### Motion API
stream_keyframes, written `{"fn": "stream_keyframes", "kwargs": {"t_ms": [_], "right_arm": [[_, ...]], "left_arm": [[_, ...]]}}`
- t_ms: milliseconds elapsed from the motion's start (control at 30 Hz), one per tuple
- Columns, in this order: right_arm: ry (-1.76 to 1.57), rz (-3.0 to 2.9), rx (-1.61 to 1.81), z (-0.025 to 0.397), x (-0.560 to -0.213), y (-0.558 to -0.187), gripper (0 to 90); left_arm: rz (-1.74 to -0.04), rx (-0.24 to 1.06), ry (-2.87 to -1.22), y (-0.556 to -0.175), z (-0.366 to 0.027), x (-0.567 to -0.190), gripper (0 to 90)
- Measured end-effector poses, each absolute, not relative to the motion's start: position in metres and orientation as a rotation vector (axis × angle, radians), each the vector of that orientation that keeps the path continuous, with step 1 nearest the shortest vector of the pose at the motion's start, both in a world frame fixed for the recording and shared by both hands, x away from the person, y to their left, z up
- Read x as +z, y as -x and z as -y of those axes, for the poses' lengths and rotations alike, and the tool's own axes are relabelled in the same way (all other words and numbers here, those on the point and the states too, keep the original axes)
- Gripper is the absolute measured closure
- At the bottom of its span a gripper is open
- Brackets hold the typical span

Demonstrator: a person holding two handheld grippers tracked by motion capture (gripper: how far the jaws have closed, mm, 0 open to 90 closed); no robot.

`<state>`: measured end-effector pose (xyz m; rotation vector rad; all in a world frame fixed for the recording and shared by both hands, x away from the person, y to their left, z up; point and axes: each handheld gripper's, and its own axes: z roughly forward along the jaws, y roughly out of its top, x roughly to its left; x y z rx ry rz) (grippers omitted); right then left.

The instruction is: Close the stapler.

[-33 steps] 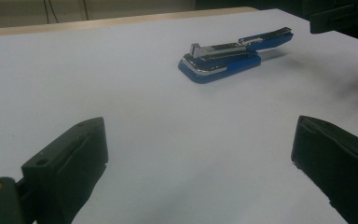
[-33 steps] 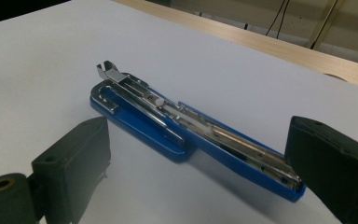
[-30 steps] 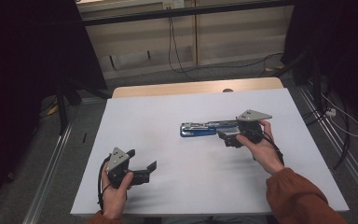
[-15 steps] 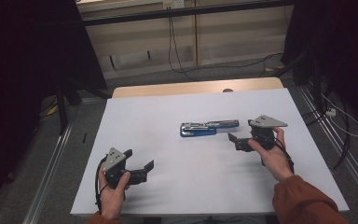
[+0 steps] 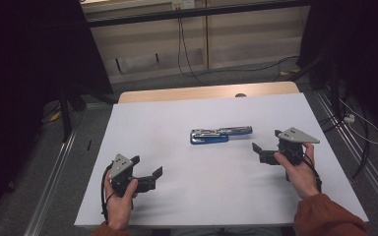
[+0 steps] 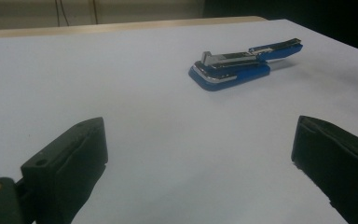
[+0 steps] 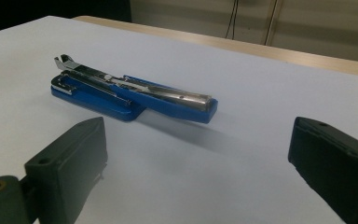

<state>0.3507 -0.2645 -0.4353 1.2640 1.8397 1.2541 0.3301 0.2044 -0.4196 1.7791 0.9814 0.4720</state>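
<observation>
A blue and chrome stapler (image 5: 220, 134) lies swung open flat near the middle of the white table (image 5: 167, 118). My left gripper (image 5: 146, 166) is held low near the front left, open and empty, pointing right towards the stapler (image 6: 233, 67), which lies well ahead of it. My right gripper (image 5: 267, 140) is held just right of the stapler, open with nothing between its jaws. In the right gripper view the stapler (image 7: 130, 93) lies a short way ahead, left of the wide gap in my right gripper (image 7: 198, 149). My left gripper (image 6: 200, 154) also shows a wide gap.
A strip of bare wood (image 5: 206, 92) runs along the table's far edge. Beyond it is floor with cables (image 5: 182, 44) and a dark stand (image 5: 69, 105) at the left. Metal rails (image 5: 54, 191) flank the table.
My right gripper has drawn back to the right, away from the stapler it was up against. The left gripper has slid slightly towards the near edge. The stapler has stayed put.
</observation>
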Motion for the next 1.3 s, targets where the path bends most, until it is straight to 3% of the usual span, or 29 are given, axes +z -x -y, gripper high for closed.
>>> {"fn": "stream_keyframes", "kwargs": {"t_ms": [433,567,1067,1133,1300], "right_arm": [[-1.269,-1.851,1.194,0.261,-0.441,-0.361,4.0],[-1.274,-1.87,1.22,0.261,-0.441,-0.362,4.1],[-1.282,-1.914,1.264,0.26,-0.445,-0.369,5.0],[-1.266,-1.942,1.258,0.259,-0.445,-0.37,8.8],[-1.262,-1.992,1.224,0.255,-0.449,-0.371,5.7]], "left_arm": [[-0.935,0.425,-1.797,-0.338,-0.198,-0.421,4.5],[-0.915,0.476,-1.839,-0.343,-0.191,-0.421,4.5],[-0.846,0.398,-1.858,-0.377,-0.164,-0.422,7.8],[-0.816,0.404,-1.89,-0.385,-0.158,-0.424,7.8],[-0.837,0.387,-1.907,-0.402,-0.148,-0.429,7.8]]}}
